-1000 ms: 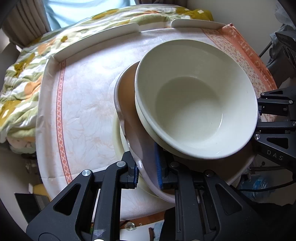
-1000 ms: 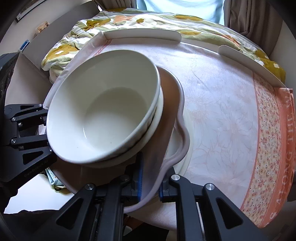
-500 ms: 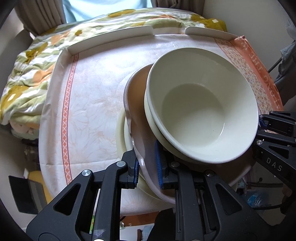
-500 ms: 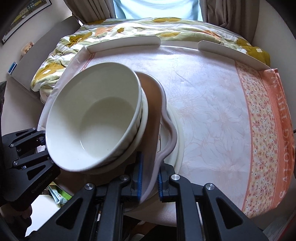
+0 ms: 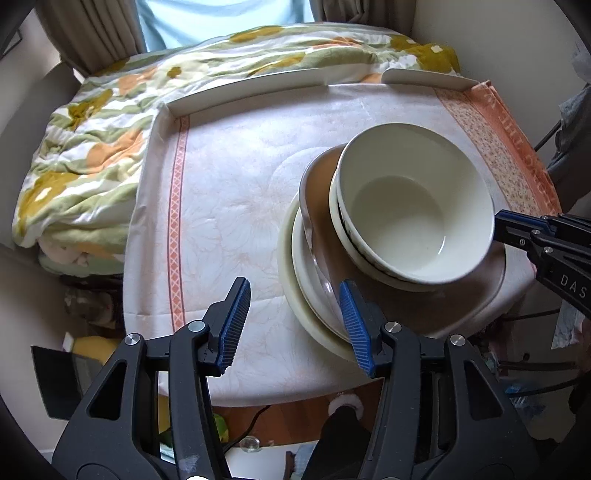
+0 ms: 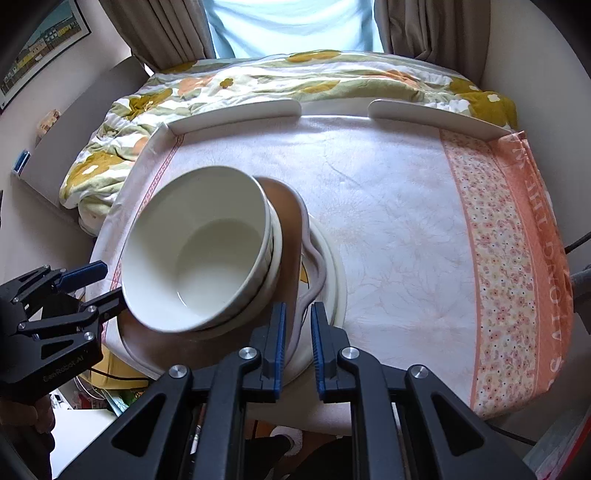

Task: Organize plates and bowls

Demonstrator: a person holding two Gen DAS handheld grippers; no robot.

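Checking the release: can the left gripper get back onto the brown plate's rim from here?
Probably yes. The left gripper has just been opening; the brown plate rim lies beside its right-hand finger, nothing between. The right gripper grips the opposite rim.

Two nested cream bowls (image 5: 413, 210) on brown plate (image 5: 469, 295), atop cream plates (image 5: 295, 295)

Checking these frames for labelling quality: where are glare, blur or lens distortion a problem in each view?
Left wrist: fisheye bends the table's rail, dark vignette in the corners, a bright glint on the brown plate's rim, bowl sharp. Right wrist: window blown out, same curving and vignette; bowl evenly lit, no motion blur.
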